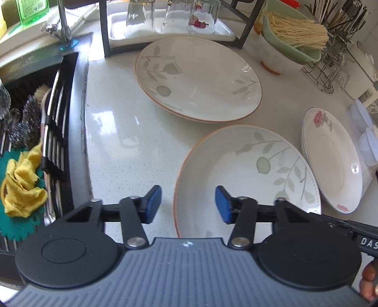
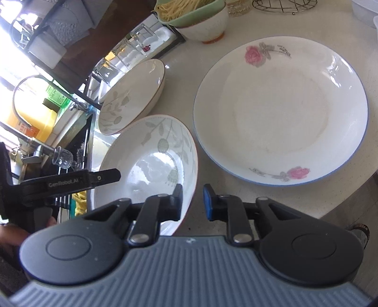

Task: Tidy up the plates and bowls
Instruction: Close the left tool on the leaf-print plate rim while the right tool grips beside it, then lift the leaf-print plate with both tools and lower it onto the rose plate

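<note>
1. At the far left we see the dark sink [image 1: 28, 70], with a yellow cloth [image 1: 21, 184] lying crumpled on a green mat in it.
2. Next comes the pale worktop [image 1: 122, 132]. At its back, upturned glasses [image 1: 170, 19] stand on a white tray.
3. The left gripper [image 1: 188, 204] straddles the left rim of the near leaf plate [image 1: 248, 177]. Its blue pads stand apart, one over the bare worktop and one over the plate's well, and neither presses on the rim.
4. The far leaf plate [image 1: 198, 78] lies flat behind the near one, in front of the tray and just clear of the other plate.
5. The right gripper [image 2: 193, 200] has the near leaf plate's opposite rim between its pads. The pads look drawn together on that rim, though the contact itself is hard to make out from this angle.
6. To the right, the rose plate [image 2: 281, 111] rests on the worktop near the leaf plate. From the left wrist view a second rim seems to show beneath it.
7. Behind it, a green bowl [image 1: 290, 47] of pale sticks sits nested in a white bowl [image 1: 271, 61].
</note>
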Available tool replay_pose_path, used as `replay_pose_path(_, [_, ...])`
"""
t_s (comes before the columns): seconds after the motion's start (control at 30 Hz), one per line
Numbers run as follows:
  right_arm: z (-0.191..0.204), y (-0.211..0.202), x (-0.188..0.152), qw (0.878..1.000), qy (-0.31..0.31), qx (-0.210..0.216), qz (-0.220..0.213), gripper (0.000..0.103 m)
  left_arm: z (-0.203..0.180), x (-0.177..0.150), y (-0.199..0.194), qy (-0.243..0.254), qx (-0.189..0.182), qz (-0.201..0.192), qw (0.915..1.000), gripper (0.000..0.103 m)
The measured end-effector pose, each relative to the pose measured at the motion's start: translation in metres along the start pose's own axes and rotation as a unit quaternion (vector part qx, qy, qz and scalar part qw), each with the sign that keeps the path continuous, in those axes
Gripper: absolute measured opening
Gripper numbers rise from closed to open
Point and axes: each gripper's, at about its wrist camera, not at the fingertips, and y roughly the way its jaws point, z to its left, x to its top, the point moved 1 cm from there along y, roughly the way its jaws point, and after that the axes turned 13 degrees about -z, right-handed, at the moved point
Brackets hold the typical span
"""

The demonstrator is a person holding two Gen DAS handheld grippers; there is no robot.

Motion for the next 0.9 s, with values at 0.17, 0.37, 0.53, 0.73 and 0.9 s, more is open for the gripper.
replay_pose_path(0.17, [-0.001, 0.008, 0.000, 1.000, 0.014, 0.007, -0.004, 0.014, -0.008, -0.005, 0.004, 0.008, -0.010, 0.009, 0.9999, 0.047])
replay_pose_path(0.37, [-0.007, 0.014, -0.001, 0.999, 0.028, 0.020, -0.001, 0.013, -0.001, -0.004, 0.007, -0.017, -0.029, 0.005, 0.9994, 0.047])
replay_pose_path(0.53, [-0.005, 0.015, 0.003, 1.000, 0.010, 0.018, 0.006, 0.014, 0.005, -0.001, 0.009, -0.035, -0.058, 0.016, 0.9976, 0.048])
replay_pose_path(0.73, [-0.010, 0.012, 0.009, 0.999, 0.026, 0.029, 0.028, 0.014, 0.005, 0.001, 0.002, -0.051, -0.072, 0.034, 0.9956, 0.048])
replay_pose_path(0.9, [-0.010, 0.000, 0.024, 0.999, 0.023, 0.036, 0.025, 0.014, -0.002, 0.010, -0.012, -0.058, -0.083, 0.035, 0.9942, 0.048])
